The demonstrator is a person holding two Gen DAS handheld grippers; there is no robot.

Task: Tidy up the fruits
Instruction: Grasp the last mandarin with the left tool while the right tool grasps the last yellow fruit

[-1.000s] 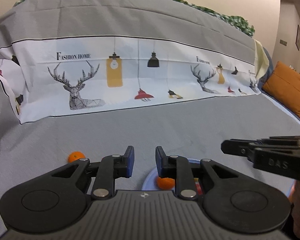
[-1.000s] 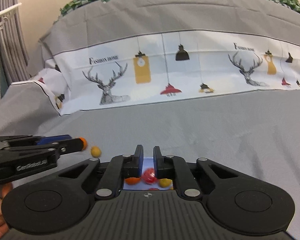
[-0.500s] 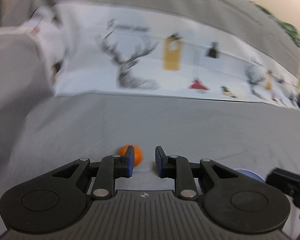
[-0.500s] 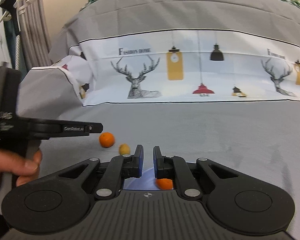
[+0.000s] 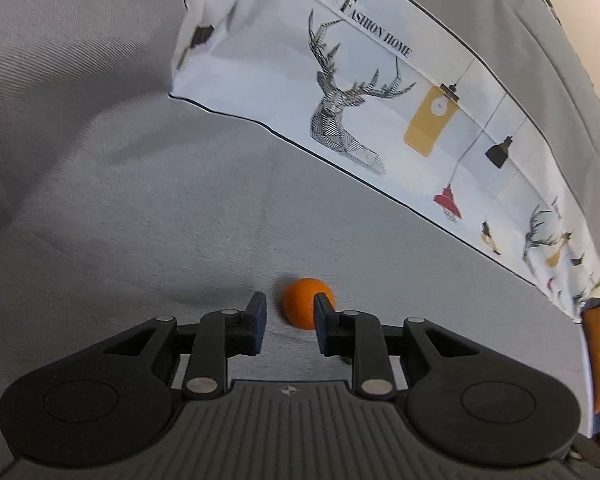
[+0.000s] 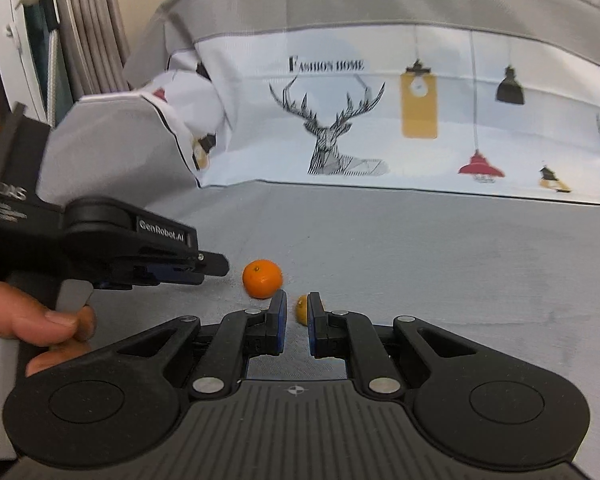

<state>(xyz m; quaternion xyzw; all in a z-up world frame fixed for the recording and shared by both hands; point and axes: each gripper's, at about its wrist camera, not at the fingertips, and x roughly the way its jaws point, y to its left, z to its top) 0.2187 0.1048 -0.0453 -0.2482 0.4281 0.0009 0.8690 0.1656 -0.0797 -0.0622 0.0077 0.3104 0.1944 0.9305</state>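
Grey sheet (image 6: 440, 248) bears an orange (image 6: 262, 279), deer-print band (image 6: 380, 128) behind.

The tangerine (image 6: 262, 279) lies on the sofa seat (image 6: 440, 264), the smaller fruit (image 6: 301, 310) just right and nearer; the left hand-held gripper (image 6: 204, 266) sits to its left.

"FASHION HOME" on the sofa cover (image 6: 328, 120); "GenRobot.AI" on the left hand-held gripper (image 6: 216, 266)

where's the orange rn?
On the grey cover: the orange lies just ahead of the left hand-held gripper; right wrist view shows the small yellow fruit beside it.
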